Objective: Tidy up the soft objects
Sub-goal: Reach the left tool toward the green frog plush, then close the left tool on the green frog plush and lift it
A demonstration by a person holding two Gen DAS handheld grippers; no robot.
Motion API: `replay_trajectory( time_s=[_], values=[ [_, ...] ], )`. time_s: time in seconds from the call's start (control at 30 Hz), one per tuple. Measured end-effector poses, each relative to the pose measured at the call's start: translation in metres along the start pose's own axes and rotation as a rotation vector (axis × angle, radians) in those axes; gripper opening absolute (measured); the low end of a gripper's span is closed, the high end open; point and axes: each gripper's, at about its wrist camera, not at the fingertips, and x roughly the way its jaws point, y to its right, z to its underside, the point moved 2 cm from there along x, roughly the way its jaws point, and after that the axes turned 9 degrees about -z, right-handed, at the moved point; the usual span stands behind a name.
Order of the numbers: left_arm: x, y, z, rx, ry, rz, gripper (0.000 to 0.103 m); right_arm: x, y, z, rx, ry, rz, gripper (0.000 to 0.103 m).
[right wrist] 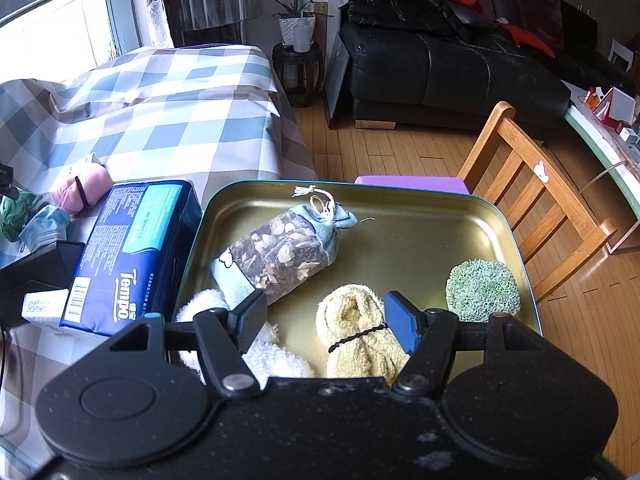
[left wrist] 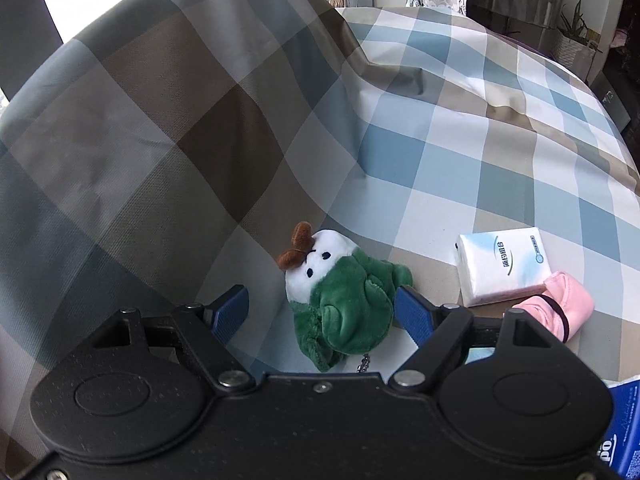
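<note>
Both tongs of mine stand spread wide and grip nothing. My left gripper [left wrist: 320, 304] has its blue pads on either side of the plush toy [left wrist: 340, 292], the pad at 3 o'clock close against its green body, the pad at 9 o'clock apart from it. My right gripper [right wrist: 326, 316] hangs over the metal tray [right wrist: 420, 236], its pads flanking the yellow rolled towel [right wrist: 360, 332] without pinching it.

Largest around me is the checked tablecloth [left wrist: 440, 152], bunched high at 10 o'clock in the left view. Next, the tray at the table's edge holds the dried-flower sachet [right wrist: 280, 256] at 12 o'clock of the right tongs, the yellow towel with a black band around it, a white fluffy cloth [right wrist: 272, 356] at 8 o'clock, and a green scrubby pad [right wrist: 482, 286] at 2 o'clock. Just beside the tray at 10 o'clock lies the blue tissue pack [right wrist: 132, 248]. At 3 o'clock of the plush sit a white tissue packet [left wrist: 500, 268] and a pink banded roll [left wrist: 560, 304], touching each other.
</note>
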Motion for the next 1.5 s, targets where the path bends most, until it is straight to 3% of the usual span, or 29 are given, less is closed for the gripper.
replay_trajectory(
  time_s=[0.4, 1.37, 1.47, 1.5],
  values=[
    [0.024, 0.010, -0.004, 0.021, -0.009, -0.031, 0.077, 0.005, -0.006, 0.000, -0.007, -0.013, -0.004, 0.065],
    [0.049, 0.032, -0.011, 0.077, -0.025, -0.014, 0.078, 0.013, -0.016, 0.001, -0.031, -0.035, -0.006, 0.066],
    [0.050, 0.035, -0.010, 0.099, -0.023, -0.017, 0.073, 0.012, -0.018, 0.001, -0.035, -0.034, -0.007, 0.066],
    [0.050, 0.036, -0.009, 0.104, -0.024, -0.014, 0.067, 0.012, -0.018, 0.001, -0.036, -0.035, -0.008, 0.066]
  ],
)
